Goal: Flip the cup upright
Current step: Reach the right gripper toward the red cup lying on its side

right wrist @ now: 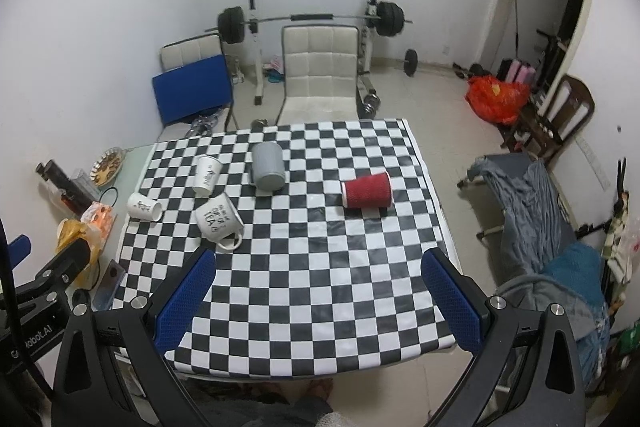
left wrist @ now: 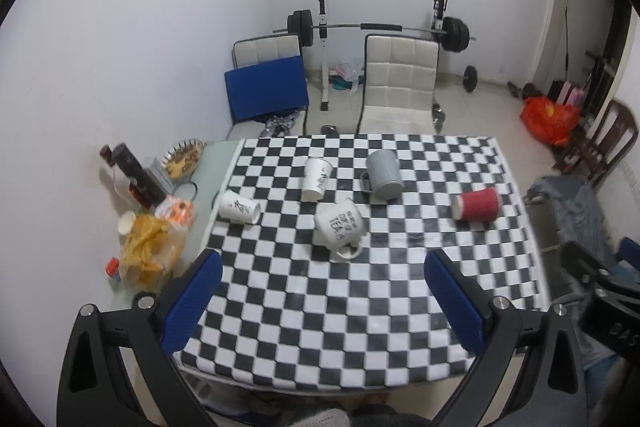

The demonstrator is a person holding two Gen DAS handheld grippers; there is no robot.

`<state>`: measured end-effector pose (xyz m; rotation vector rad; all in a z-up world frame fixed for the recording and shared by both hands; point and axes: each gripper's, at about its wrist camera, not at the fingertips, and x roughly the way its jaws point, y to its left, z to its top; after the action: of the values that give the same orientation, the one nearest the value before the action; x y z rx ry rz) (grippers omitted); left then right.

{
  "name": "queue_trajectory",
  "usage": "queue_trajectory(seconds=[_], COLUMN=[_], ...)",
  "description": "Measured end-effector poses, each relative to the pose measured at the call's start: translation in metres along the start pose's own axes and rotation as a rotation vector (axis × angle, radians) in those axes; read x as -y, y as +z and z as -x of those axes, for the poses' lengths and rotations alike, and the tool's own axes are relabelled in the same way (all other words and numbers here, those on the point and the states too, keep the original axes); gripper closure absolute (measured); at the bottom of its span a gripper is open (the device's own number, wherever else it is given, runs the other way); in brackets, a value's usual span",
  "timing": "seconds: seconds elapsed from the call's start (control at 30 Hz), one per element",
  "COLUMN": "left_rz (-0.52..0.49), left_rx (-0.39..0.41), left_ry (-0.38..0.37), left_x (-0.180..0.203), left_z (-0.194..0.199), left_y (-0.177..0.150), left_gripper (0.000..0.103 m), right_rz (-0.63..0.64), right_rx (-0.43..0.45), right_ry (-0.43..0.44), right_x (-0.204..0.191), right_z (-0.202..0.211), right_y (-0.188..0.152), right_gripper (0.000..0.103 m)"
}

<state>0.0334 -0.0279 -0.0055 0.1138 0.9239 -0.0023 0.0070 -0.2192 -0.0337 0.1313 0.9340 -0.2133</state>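
A: Five cups on the checkered table (left wrist: 360,307), none upright. The red cup (right wrist: 367,190) lies on its side toward the right; the grey mug (right wrist: 268,166) and the tea mug (right wrist: 218,221) sit mid-table; two white cups (left wrist: 317,178), (left wrist: 239,207) are over on the left, one of them near the cloth's edge.

B: And the claws?

A: Both wide and empty. The left gripper (left wrist: 324,301) and right gripper (right wrist: 318,297) hang over the near edge, well apart from every cup.

B: Which one first?

A: I can't tell which is meant. The red cup is nearest the right gripper's side. It looks like ribbed paper, so I'd judge it light and easily crushed. Pinch gently across the middle of the wall, not at the rim.

B: The mugs?

A: Probably ceramic: heavier, stiff, slick glaze, breakable if dropped. Grip the body firmly across its width, or the tea mug's handle (left wrist: 347,251), which points toward us.
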Motion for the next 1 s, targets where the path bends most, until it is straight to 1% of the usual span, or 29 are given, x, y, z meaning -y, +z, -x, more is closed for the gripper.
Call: queue_trajectory(seconds=[0.07,0.2,0.33,0.43,0.5,0.6,0.7,0.77,0.87,0.97,1.0], left_rz=[-0.035,-0.134,-0.228,-0.295,-0.326,-0.369,-0.423,-0.463,-0.567,-0.68,-0.732], left_rx=[-0.003,-0.043,-0.096,-0.13,-0.147,-0.179,-0.192,-0.197,-0.194,-0.187,-0.188], left_ry=[0.02,0.044,0.029,0.018,0.01,-0.001,0.0,0.001,-0.009,-0.045,-0.066], left_x=[0.005,0.04,0.082,0.12,0.143,0.179,0.212,0.232,0.267,0.298,0.31], left_z=[-0.016,-0.066,-0.116,-0.158,-0.18,-0.214,-0.245,-0.261,-0.285,-0.301,-0.307], left_y=[0.009,0.016,0.015,0.017,0.015,0.015,0.016,0.015,0.012,0.008,0.006], left_gripper=[0.0,0.0,0.0,0.0,0.0,0.0,0.0,0.0,0.0,0.0,0.0], right_rz=[-0.029,-0.086,-0.13,-0.158,-0.176,-0.19,-0.214,-0.225,-0.246,-0.27,-0.275], right_rx=[-0.032,-0.112,-0.191,-0.251,-0.298,-0.349,-0.4,-0.427,-0.461,-0.497,-0.507], right_ry=[-0.018,-0.092,-0.165,-0.202,-0.211,-0.225,-0.22,-0.22,-0.214,-0.209,-0.205], right_x=[0.003,0.033,0.075,0.104,0.122,0.146,0.169,0.178,0.195,0.214,0.218], right_z=[-0.018,-0.073,-0.142,-0.194,-0.23,-0.271,-0.318,-0.339,-0.372,-0.402,-0.41], right_y=[0.008,0.002,-0.012,-0.02,-0.024,-0.029,-0.033,-0.034,-0.037,-0.041,-0.042], right_gripper=[0.0,0.0,0.0,0.0,0.0,0.0,0.0,0.0,0.0,0.0,0.0])
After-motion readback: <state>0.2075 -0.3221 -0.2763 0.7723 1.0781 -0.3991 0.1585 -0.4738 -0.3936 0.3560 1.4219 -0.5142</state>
